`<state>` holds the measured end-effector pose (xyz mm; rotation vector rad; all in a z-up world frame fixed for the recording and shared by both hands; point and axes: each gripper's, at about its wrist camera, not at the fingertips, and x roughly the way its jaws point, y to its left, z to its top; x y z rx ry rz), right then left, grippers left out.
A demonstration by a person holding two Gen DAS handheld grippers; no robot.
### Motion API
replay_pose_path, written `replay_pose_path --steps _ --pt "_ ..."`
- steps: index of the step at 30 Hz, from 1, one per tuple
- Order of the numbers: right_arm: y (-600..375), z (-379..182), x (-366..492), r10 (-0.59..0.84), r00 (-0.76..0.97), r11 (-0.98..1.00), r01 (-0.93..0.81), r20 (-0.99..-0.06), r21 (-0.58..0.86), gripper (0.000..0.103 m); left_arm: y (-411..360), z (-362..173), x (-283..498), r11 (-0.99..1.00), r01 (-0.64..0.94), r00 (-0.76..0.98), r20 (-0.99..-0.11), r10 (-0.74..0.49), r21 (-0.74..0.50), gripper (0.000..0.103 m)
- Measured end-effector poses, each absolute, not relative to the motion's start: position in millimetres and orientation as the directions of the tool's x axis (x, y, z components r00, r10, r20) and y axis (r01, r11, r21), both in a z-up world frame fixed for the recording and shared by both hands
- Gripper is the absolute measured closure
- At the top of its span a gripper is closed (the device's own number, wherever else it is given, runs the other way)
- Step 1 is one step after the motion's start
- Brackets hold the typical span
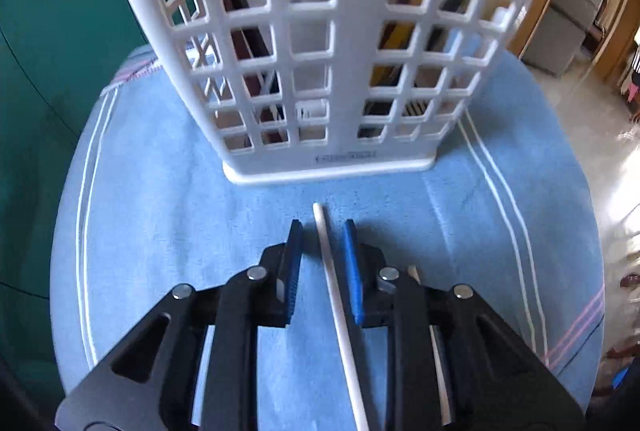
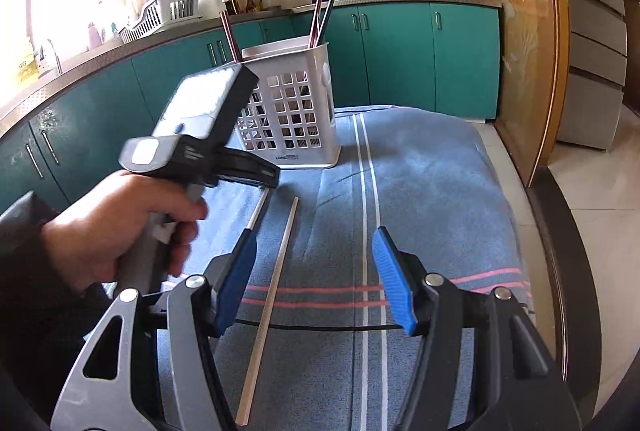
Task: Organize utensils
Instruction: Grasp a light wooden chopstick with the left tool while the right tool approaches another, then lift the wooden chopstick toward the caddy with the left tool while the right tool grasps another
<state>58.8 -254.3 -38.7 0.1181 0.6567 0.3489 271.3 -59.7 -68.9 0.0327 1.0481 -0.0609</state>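
Observation:
A white lattice utensil holder (image 1: 320,51) stands on a blue striped cloth (image 1: 160,191), with several chopsticks inside; it also shows in the right wrist view (image 2: 292,111). My left gripper (image 1: 322,227) is open, its blue pads astride a white chopstick (image 1: 332,279) lying on the cloth just before the holder. A second white chopstick (image 1: 416,273) lies to its right, mostly hidden by the gripper. In the right wrist view both chopsticks lie on the cloth, one (image 2: 276,291) in the open, the other (image 2: 258,211) partly under the left gripper. My right gripper (image 2: 314,251) is open and empty above the cloth.
The cloth (image 2: 420,191) covers a small table. Teal cabinets (image 2: 400,51) and a counter with pots and a dish rack (image 2: 164,13) run behind. A wooden door frame (image 2: 548,71) and tiled floor are at the right.

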Motion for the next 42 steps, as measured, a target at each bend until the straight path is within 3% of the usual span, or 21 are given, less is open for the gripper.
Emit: replay_pose_path --steps 2,5,9,18,24,32,36,38,42 --pt "-254.9 -40.6 59.8 0.359 0.728 0.933 -0.28 -0.584 0.225 0.044 -60.4 -68.9 272.2 0.998 0.062 0.497 -0.867 -0.038 -0.009 0.081" --pt "-253.9 -42.6 60.4 0.363 0.718 0.932 -0.282 -0.594 0.23 0.044 -66.3 -69.5 270.6 0.996 0.086 0.508 -0.86 -0.052 -0.009 0.098" --pt "-249.9 -46.7 60.4 0.359 0.708 0.933 -0.287 -0.608 0.217 0.044 -63.1 -67.2 257.4 0.995 0.086 0.527 -0.845 -0.087 -0.049 0.099" --pt "-231.4 -44.9 86.1 0.367 0.631 0.928 -0.292 -0.684 0.23 0.044 -20.1 47.6 155.5 0.97 0.208 0.738 -0.631 -0.241 -0.128 0.099" --pt "-187.1 -56.1 149.7 0.345 0.512 0.928 -0.308 -0.786 0.207 0.045 6.7 100.9 111.5 0.96 0.242 0.828 -0.487 -0.28 -0.141 0.099" --pt "-151.0 -95.3 206.4 0.233 0.412 0.951 -0.284 -0.881 0.119 0.074 48.4 114.5 97.3 0.958 0.228 0.858 -0.428 -0.283 -0.177 0.099" --pt "-141.0 -97.5 207.0 0.173 0.423 0.956 -0.289 -0.889 0.049 0.082 59.7 117.6 94.8 0.954 0.227 0.859 -0.422 -0.29 -0.194 0.099" --pt "-140.4 -96.0 206.2 0.172 0.419 0.956 -0.288 -0.892 0.049 0.098 63.2 116.1 93.8 0.954 0.226 0.859 -0.421 -0.291 -0.198 0.099" --pt "-143.1 -92.0 201.1 0.183 0.431 0.961 -0.268 -0.883 0.068 0.099 64.8 116.0 92.4 0.956 0.226 0.862 -0.419 -0.287 -0.189 0.099"
